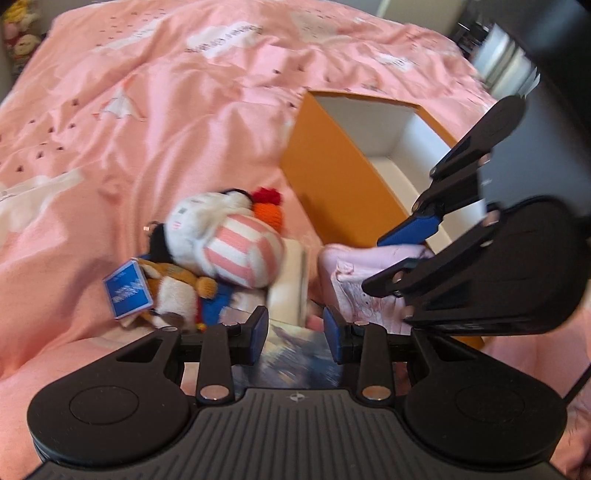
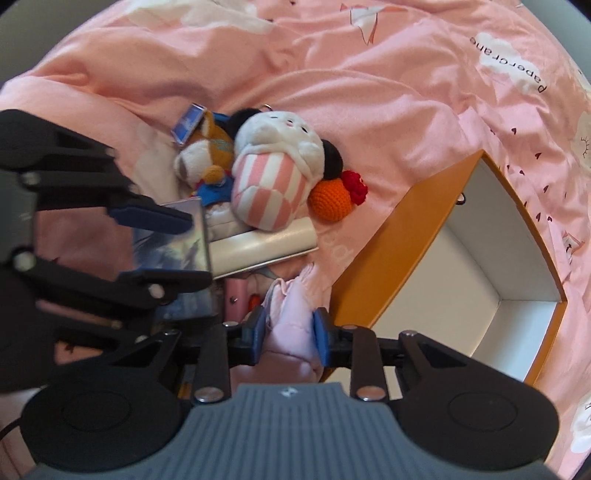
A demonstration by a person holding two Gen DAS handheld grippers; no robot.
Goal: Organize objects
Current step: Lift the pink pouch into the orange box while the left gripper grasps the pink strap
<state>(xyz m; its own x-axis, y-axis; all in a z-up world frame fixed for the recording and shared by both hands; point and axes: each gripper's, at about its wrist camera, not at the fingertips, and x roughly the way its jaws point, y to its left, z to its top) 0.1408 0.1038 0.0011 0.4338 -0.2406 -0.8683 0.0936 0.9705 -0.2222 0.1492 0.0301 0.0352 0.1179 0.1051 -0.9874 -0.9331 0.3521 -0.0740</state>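
On the pink bedspread lies a heap: a white plush [image 1: 207,229] [image 2: 277,140] with a pink-striped base, an orange crochet ball [image 1: 266,211] [image 2: 330,199], a brown plush [image 1: 177,291] [image 2: 207,155], a small blue card [image 1: 127,293] [image 2: 188,123] and a white book [image 1: 290,288] [image 2: 266,243]. My left gripper [image 1: 295,332] [image 2: 195,249] is shut on a glossy picture book [image 1: 295,354] [image 2: 173,254] at the heap's near side. My right gripper [image 2: 290,332] [image 1: 373,264] points down, shut on a crumpled pale pink cloth [image 2: 291,325] [image 1: 354,273] beside the orange box [image 1: 332,177] [image 2: 373,254].
The orange box is open, white inside, and I see nothing in it. A small pink item [image 2: 234,295] lies under the books. Wrinkled bedspread [image 1: 147,110] [image 2: 332,74] stretches beyond the heap. Stuffed toys [image 1: 18,33] sit at the far left corner.
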